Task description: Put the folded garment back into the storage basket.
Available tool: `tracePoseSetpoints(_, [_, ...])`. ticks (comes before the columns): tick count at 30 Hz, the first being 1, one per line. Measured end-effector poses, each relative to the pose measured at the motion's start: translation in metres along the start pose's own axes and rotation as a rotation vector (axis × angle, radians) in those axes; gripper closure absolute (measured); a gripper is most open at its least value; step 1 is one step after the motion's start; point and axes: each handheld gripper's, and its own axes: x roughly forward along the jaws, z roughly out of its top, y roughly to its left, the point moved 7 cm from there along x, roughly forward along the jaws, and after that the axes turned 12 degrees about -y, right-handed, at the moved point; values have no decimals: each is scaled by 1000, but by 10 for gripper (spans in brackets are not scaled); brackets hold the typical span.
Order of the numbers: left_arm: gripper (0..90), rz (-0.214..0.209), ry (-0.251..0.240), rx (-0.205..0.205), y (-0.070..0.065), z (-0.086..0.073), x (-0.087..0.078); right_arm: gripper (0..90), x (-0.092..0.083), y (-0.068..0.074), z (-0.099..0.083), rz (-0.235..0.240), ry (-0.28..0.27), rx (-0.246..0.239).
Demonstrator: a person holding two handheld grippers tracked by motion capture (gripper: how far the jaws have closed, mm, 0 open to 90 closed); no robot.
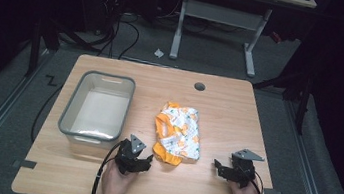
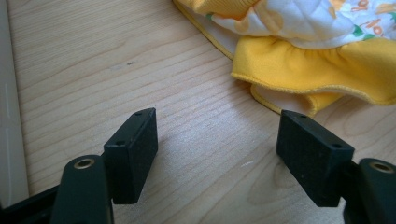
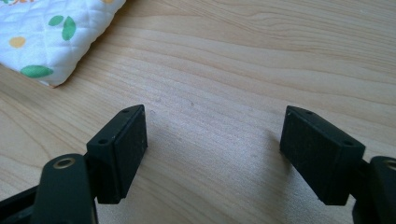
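Cloth [image 1: 178, 134], quilted white with orange and green prints and a yellow ruffled edge, is lying bunched near the middle of the wooden table [image 1: 238, 111]. A grey-rimmed plastic bin [image 1: 98, 109] is sitting to its left, apart from it. The person's left hand [image 1: 116, 183] is holding the left gripper [image 1: 143, 163] just beside the cloth's near left corner; its jaws are gaping wide over bare wood and holding nothing, with the yellow ruffle [image 2: 313, 74] lying just ahead of the right-hand jaw in the left gripper view. The right gripper [image 1: 217, 166] is resting nearer the right edge, its jaws likewise spread wide and empty, the cloth's corner [image 3: 51, 42] sitting off ahead.
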Motion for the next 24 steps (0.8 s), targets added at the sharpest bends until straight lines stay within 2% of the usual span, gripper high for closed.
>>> tracePoseSetpoints(19, [253, -6, 8, 0, -2, 0, 1, 235, 1, 0, 0, 0, -2, -2])
tracePoseSetpoints(22, [250, -4, 7, -11, -2, 0, 1, 235, 1, 0, 1, 0, -2, -2])
tracePoseSetpoints(23, [243, -11, 7, -33, -2, 1, 1, 235, 1, 0, 1, 0, -3, -1])
tracePoseSetpoints(24, [233, -11, 7, -33, -2, 1, 1, 235, 1, 0, 1, 0, -3, -1])
